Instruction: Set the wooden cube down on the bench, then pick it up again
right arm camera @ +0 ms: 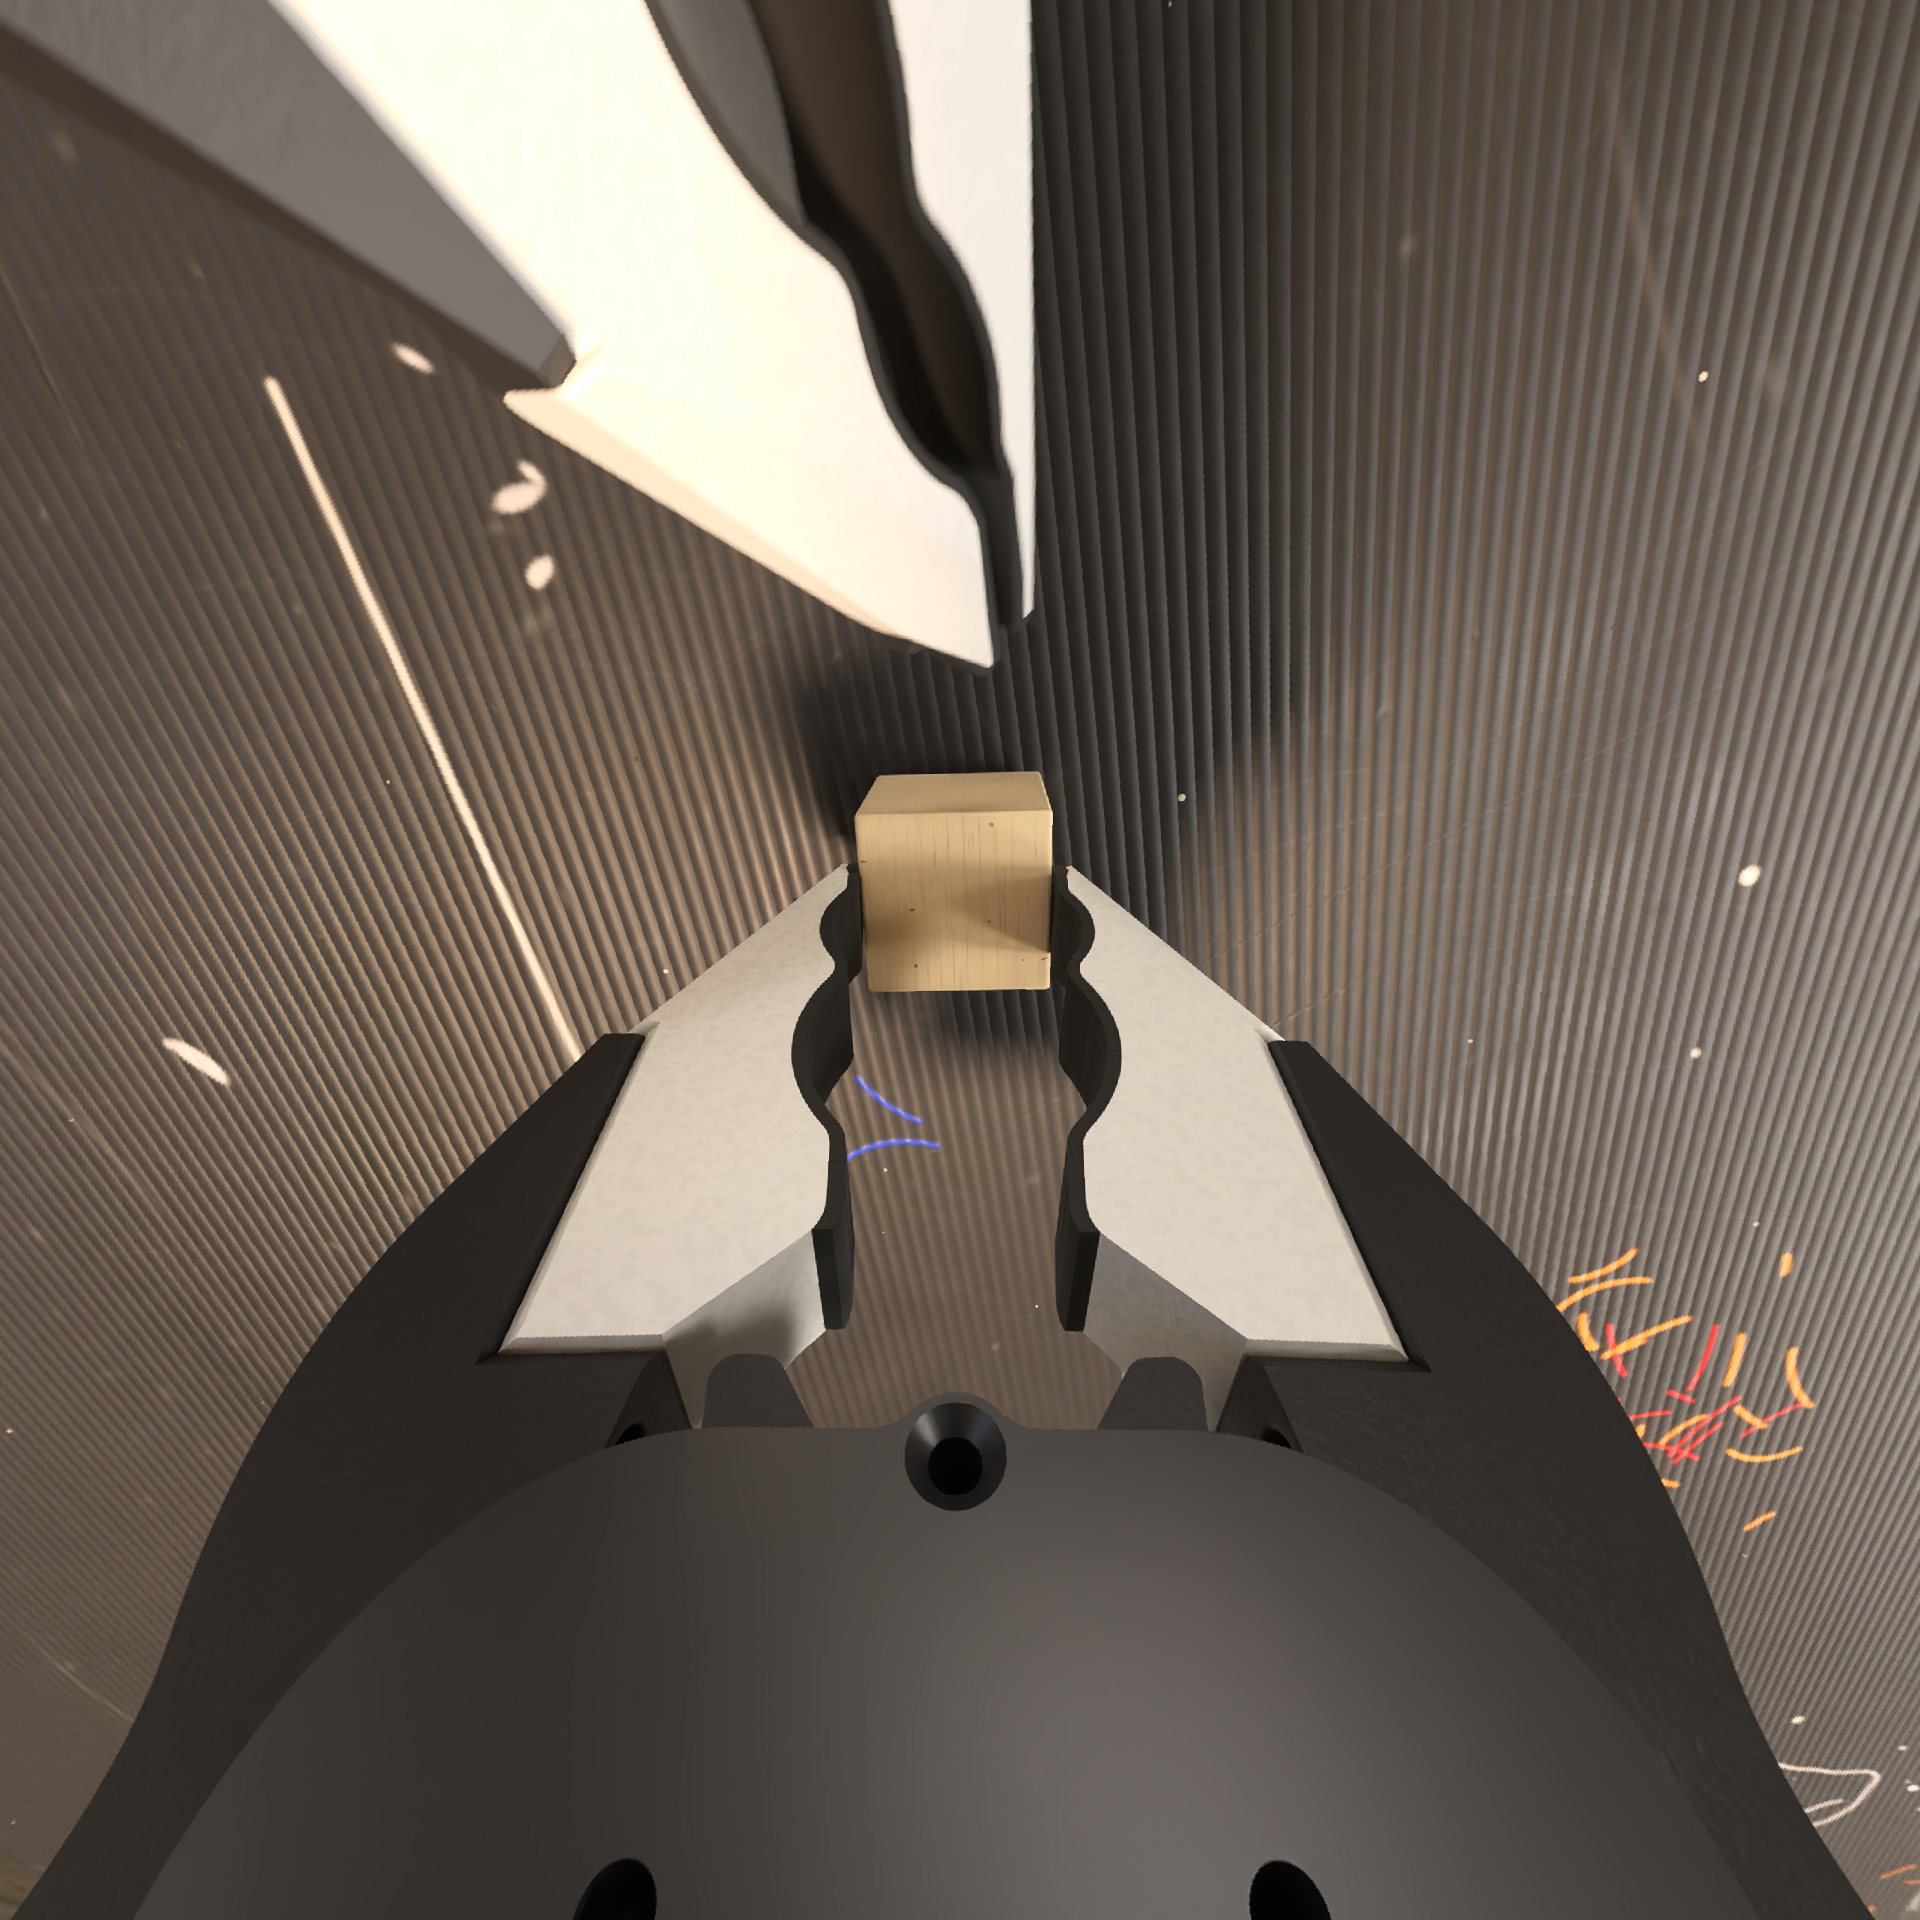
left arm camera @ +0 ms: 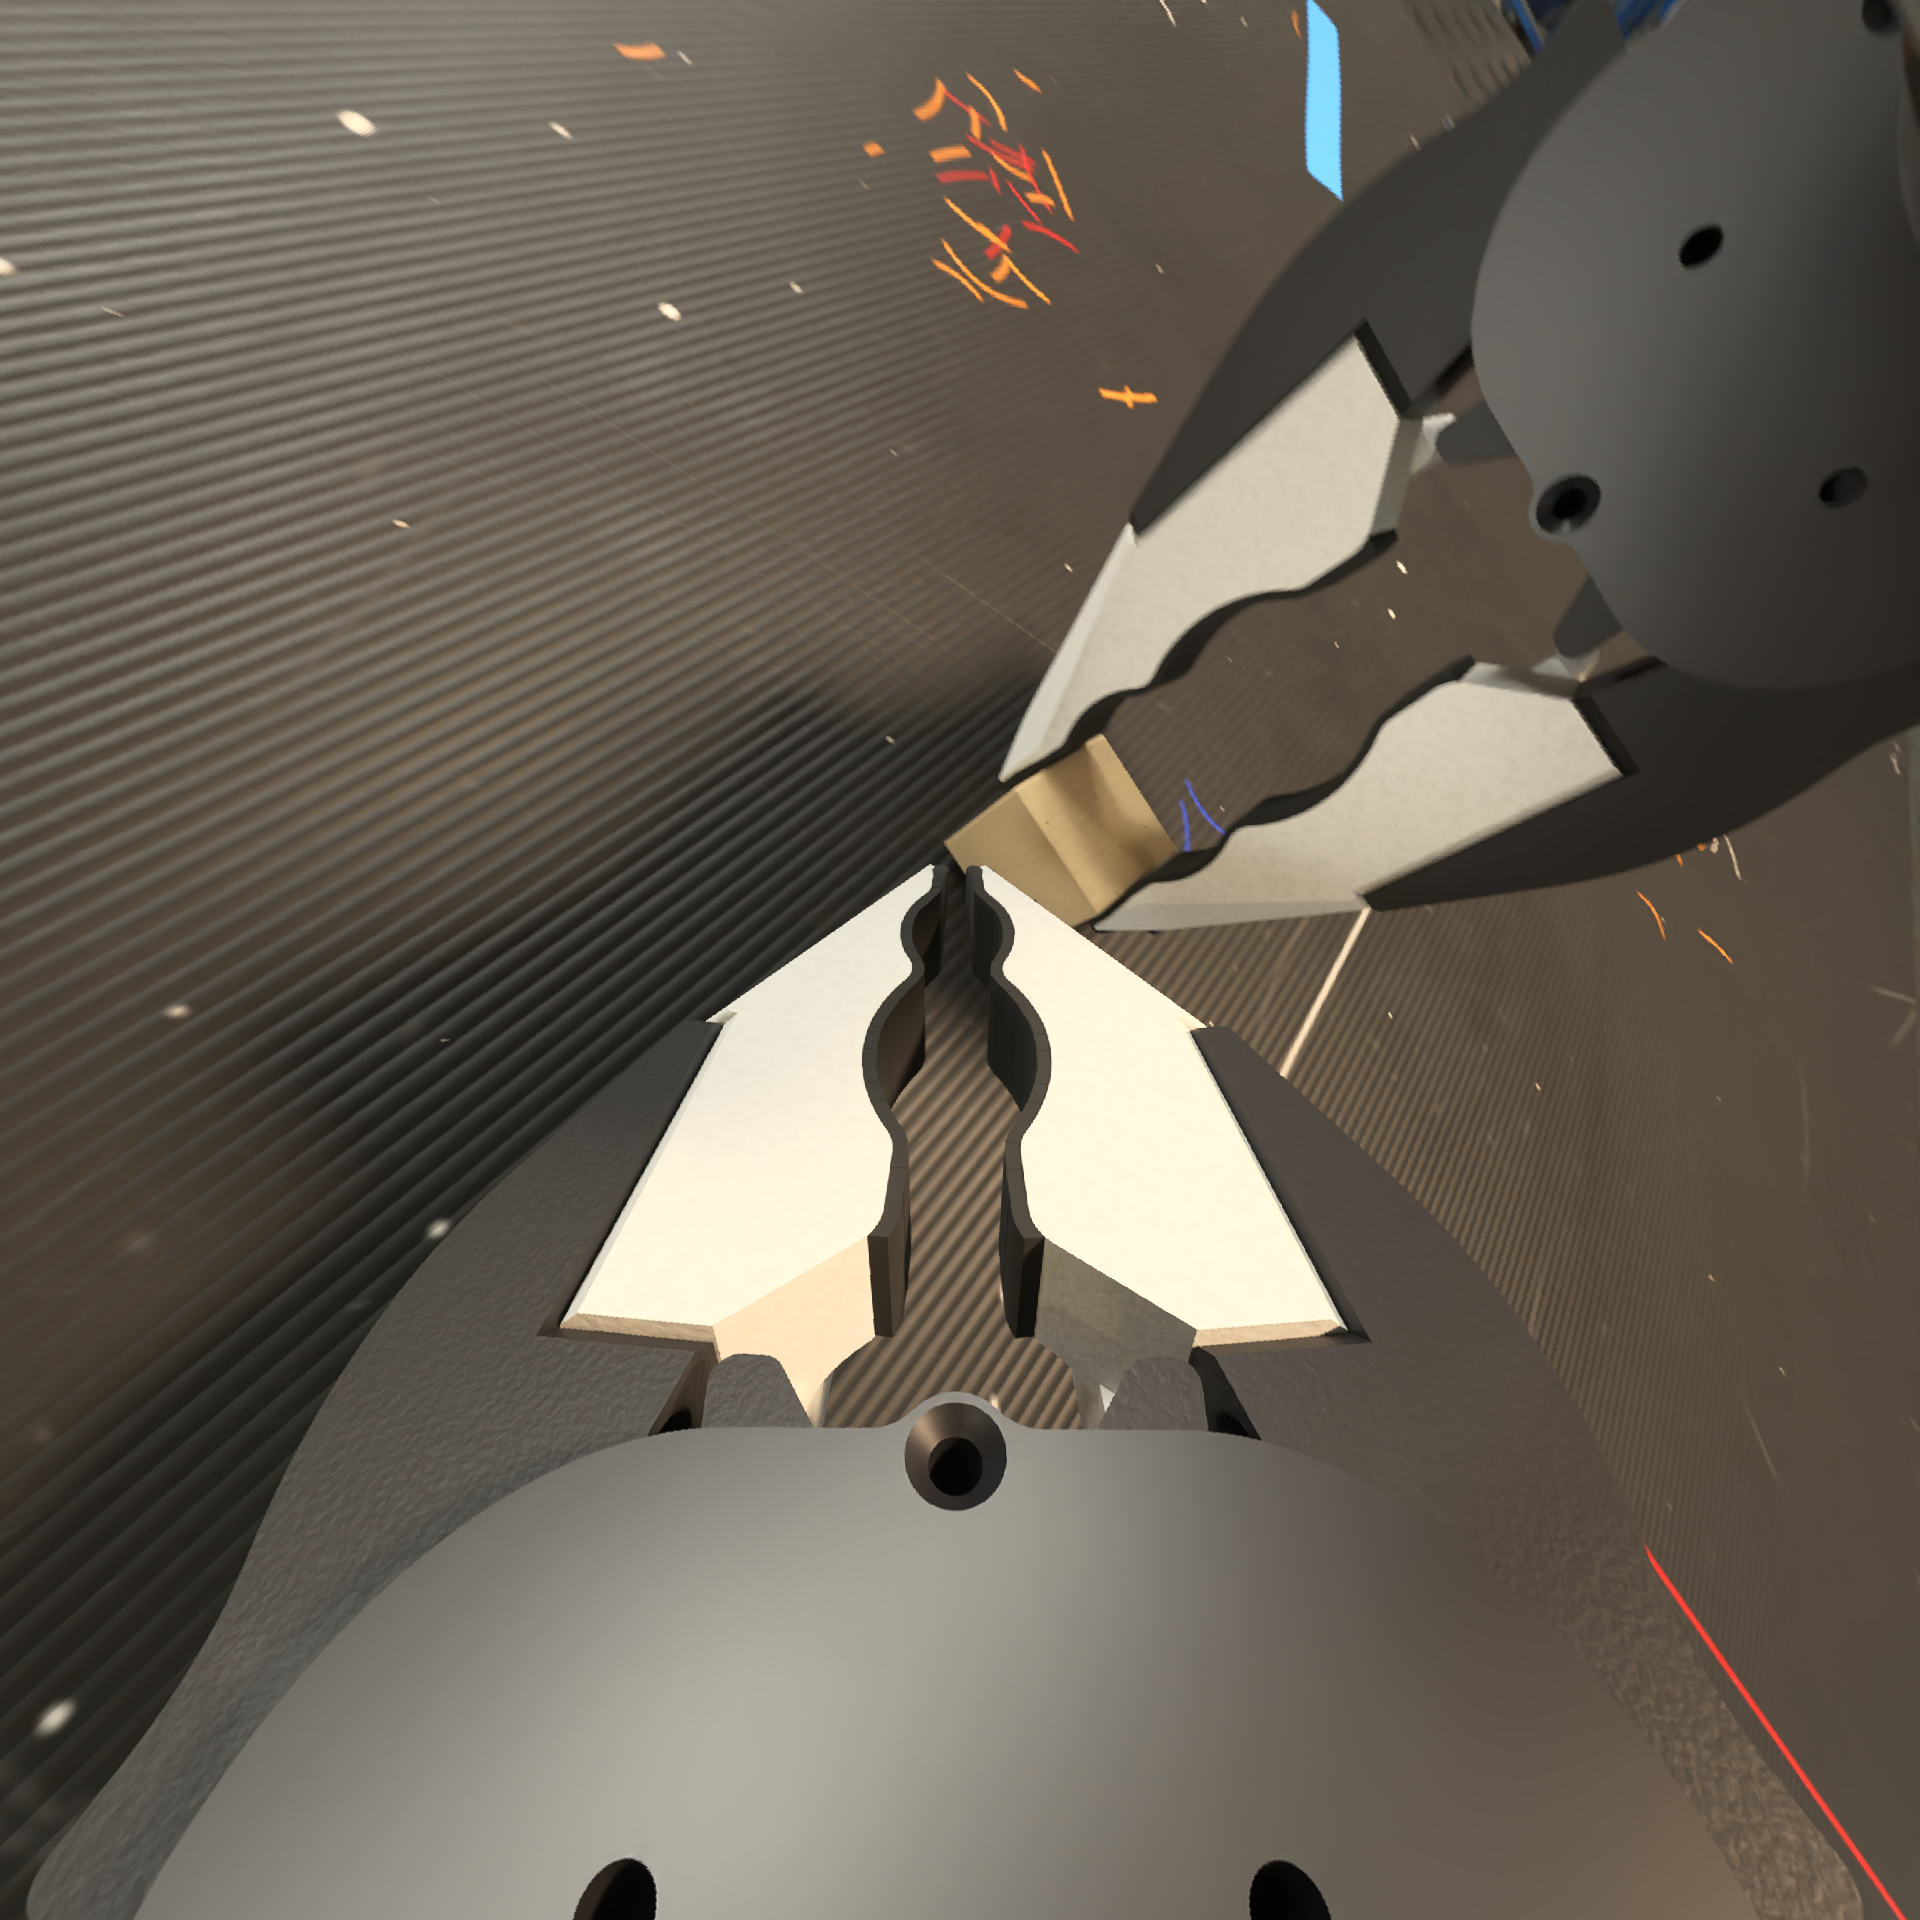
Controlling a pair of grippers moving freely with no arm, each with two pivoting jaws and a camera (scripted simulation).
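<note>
- left wrist view: the left claw (left arm camera: pixel 956 878) points forward over a dark ribbed tabletop (left arm camera: pixel 416 623); its two pale fingers are nearly together, a thin slit between the tips, nothing held.
- just past those tips and slightly right, the wooden cube (left arm camera: pixel 1070 831) sits pinched between the fingertips of the right claw (left arm camera: pixel 1049 847), which reaches in from the upper right.
- farther back, a cluster of orange and red scribble marks (left arm camera: pixel 997 197) lies on the tabletop, and a thin red line (left arm camera: pixel 1766 1756) crosses the lower right.
- right wrist view: a pale line (right arm camera: pixel 416 717) runs across the tabletop on the left.
- centre: the right claw grips the cube by its left and right faces at the very tips; it may be resting on the tabletop or just above it, the angle leaves that unclear.
- two short blue strokes (right arm camera: pixel 888 1127) show between the fingers, near the cube.
- above, the left claw hangs close to the cube, apart from it.
</note>
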